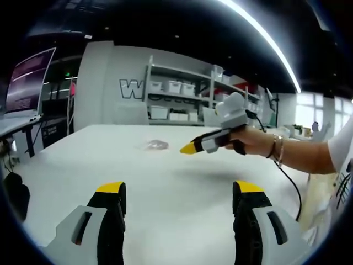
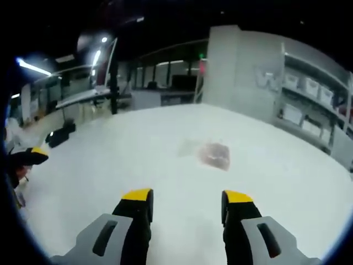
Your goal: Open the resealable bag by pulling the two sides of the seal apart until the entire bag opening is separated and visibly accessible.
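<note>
Approach step, judged: resealable bag (image 2: 212, 154) lies flat mid-table (image 2: 110, 160), untouched; left gripper (image 1: 180, 194) and right gripper (image 2: 187, 197) hover, jaws spread; next, each must pinch 1 seal side.

white table (image 1: 165, 171) fronts grey wall (image 1: 99, 83), shelving (image 1: 176, 96) (with white bins), ceiling light strip (image 1: 265, 38).
</note>
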